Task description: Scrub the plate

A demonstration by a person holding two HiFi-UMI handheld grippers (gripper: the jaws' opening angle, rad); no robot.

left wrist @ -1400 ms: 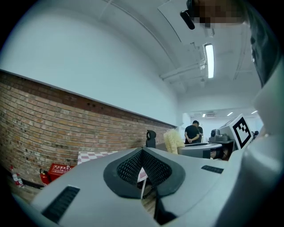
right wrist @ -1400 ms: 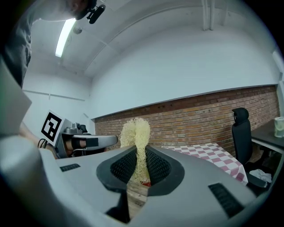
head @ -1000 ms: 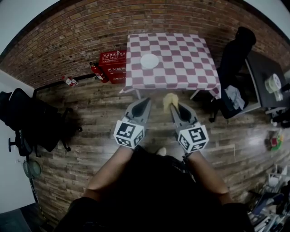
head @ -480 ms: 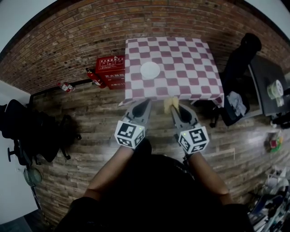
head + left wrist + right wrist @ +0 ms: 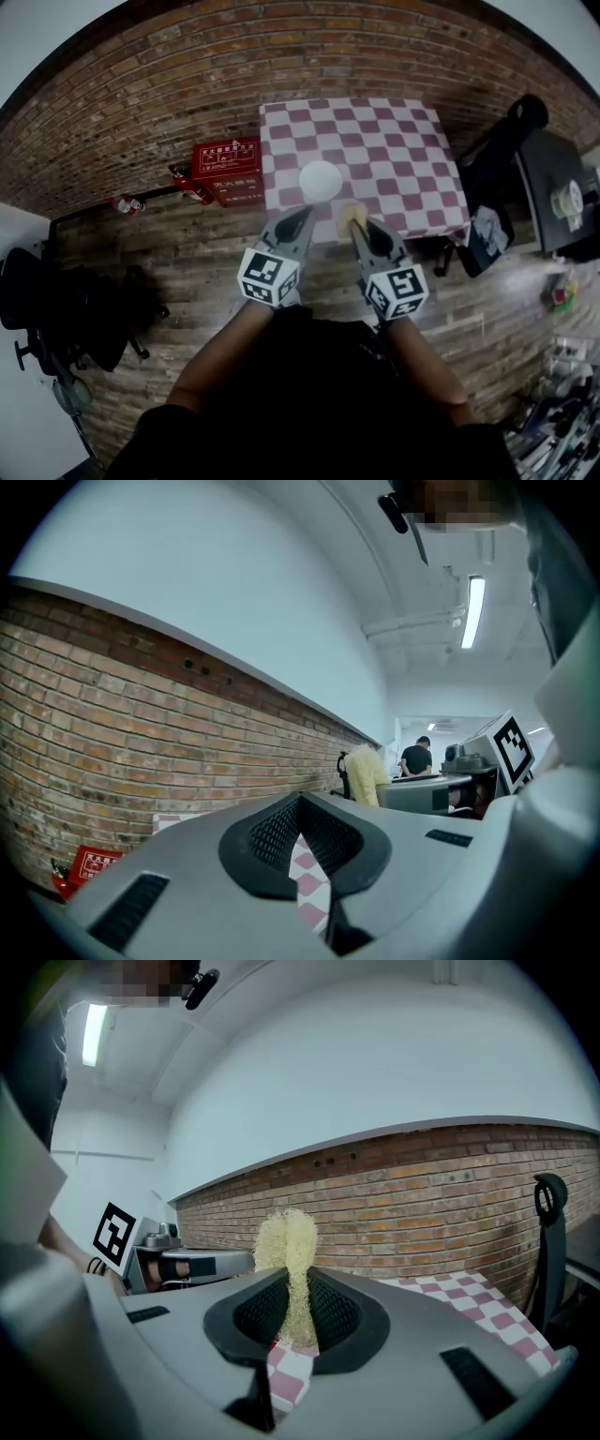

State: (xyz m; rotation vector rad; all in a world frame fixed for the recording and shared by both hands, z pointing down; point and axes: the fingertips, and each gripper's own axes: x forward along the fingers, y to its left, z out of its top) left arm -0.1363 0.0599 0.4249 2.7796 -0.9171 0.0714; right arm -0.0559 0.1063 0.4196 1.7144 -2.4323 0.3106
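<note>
Maroon-and-white checks all over the desk cloth, plain white on the plate. Pale straw-yellow for the scrubber, kinda fuzzy too. Flat grey on the left tool and right tool, with black-and-white square patterns at the back ends and black ribbed lining inside. Bright red with white lettering on the box. Reddish-brown brick wall, streaky grey-brown planks for the floor.

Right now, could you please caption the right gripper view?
The right gripper clamps a yellow scrubber, checkered table ahead.
</note>
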